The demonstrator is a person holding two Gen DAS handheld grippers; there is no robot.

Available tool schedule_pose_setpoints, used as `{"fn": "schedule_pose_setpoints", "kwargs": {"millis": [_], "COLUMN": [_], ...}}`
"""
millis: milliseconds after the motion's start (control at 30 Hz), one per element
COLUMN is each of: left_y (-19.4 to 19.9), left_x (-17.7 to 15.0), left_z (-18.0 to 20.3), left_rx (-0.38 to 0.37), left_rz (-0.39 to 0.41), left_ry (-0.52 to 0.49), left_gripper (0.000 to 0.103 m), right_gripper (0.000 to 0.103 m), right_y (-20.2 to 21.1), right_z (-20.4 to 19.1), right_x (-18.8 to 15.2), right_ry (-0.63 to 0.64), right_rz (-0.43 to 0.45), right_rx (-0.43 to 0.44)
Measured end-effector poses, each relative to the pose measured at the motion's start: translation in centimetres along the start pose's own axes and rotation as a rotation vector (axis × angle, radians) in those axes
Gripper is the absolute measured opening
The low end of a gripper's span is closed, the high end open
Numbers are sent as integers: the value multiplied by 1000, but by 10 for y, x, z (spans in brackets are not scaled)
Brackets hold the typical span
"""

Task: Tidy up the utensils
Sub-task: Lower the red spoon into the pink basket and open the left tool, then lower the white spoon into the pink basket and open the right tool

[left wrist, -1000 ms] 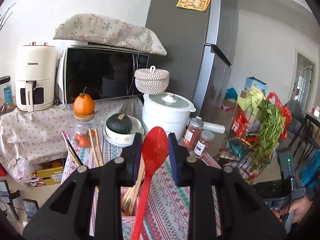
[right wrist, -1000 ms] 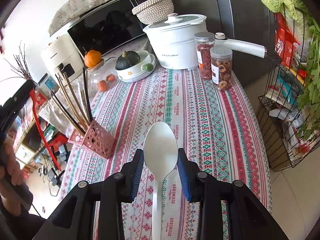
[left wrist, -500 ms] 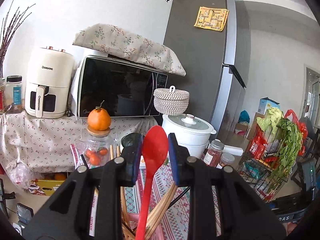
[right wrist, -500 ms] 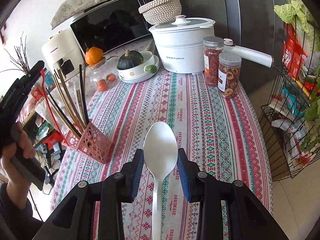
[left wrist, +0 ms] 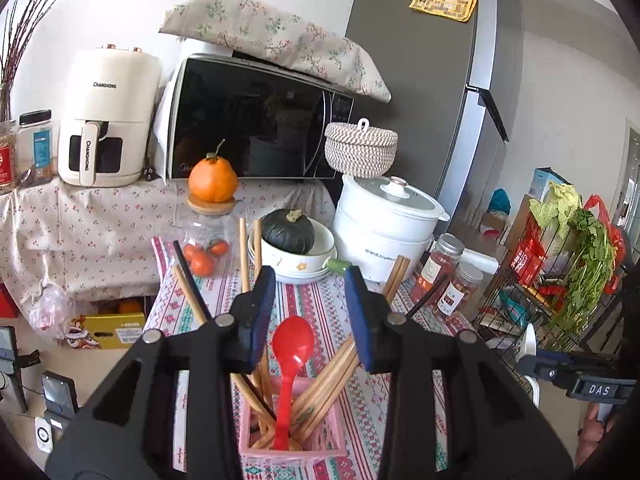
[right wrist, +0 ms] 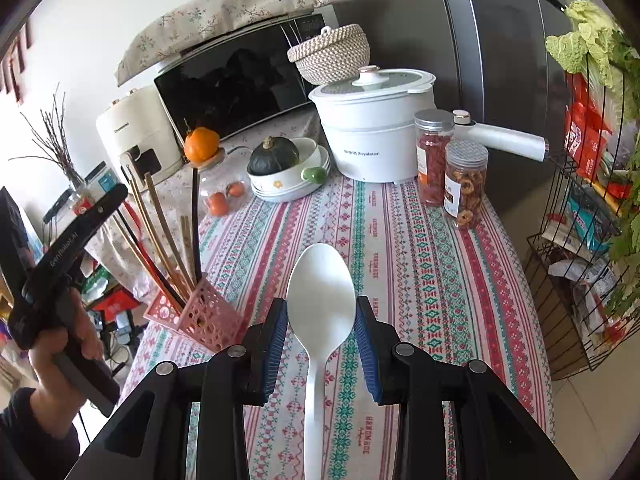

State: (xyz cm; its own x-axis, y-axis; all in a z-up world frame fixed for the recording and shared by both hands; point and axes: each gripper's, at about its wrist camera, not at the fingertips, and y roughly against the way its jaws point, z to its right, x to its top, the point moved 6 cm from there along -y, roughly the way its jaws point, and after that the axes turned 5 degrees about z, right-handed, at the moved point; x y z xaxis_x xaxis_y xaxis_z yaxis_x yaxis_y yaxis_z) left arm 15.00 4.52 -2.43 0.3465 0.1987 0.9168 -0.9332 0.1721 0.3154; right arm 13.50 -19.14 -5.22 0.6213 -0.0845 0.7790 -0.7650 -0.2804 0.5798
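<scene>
A table (right wrist: 436, 280) covered with a red, green and white patterned cloth is seen in a kitchen, with a grey fridge (right wrist: 500, 40) at the far right and a microwave (left wrist: 256, 120) and air fryer (left wrist: 108, 116) on a floral-clothed shelf behind. Two lidded snack jars (right wrist: 464, 184) are counted beside one white pot (right wrist: 372, 132), and one dark squash (right wrist: 274, 156) is held in stacked bowls (right wrist: 288, 184). One pink holder (left wrist: 292, 436) at the near left edge contains wooden and dark chopsticks (left wrist: 328, 376) plus one red spoon (left wrist: 290, 360). The left gripper (left wrist: 310, 316) is spread apart above it, touching nothing. The right gripper (right wrist: 320, 336) is clenched on one white spoon (right wrist: 320, 300).
</scene>
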Motion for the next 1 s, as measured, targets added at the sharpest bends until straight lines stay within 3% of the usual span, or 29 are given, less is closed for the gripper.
{"fn": "schedule_pose_setpoints", "kwargs": {"millis": [100, 200, 300, 533, 733, 1000], "left_y": [18, 37, 47, 44, 40, 41], "left_x": [-1, -5, -22, -66, -79, -79], "left_z": [-4, -10, -24, -78, -107, -113], "left_rx": [14, 50, 98, 171, 219, 211], "left_rz": [-71, -168, -319, -513, -583, -596], "left_ry": [5, -10, -7, 87, 110, 140], "left_gripper": [45, 57, 74, 76, 76, 76], "right_gripper": [34, 34, 34, 34, 35, 35], "right_y": [10, 18, 20, 7, -16, -36], "right_z": [-14, -35, -61, -123, -153, -168], "right_x": [12, 21, 31, 41, 36, 25], "right_ry": [-1, -10, -18, -24, -18, -5], "right_rz": [78, 148, 218, 434, 607, 675], "right_rx": [25, 61, 90, 71, -39, -103]}}
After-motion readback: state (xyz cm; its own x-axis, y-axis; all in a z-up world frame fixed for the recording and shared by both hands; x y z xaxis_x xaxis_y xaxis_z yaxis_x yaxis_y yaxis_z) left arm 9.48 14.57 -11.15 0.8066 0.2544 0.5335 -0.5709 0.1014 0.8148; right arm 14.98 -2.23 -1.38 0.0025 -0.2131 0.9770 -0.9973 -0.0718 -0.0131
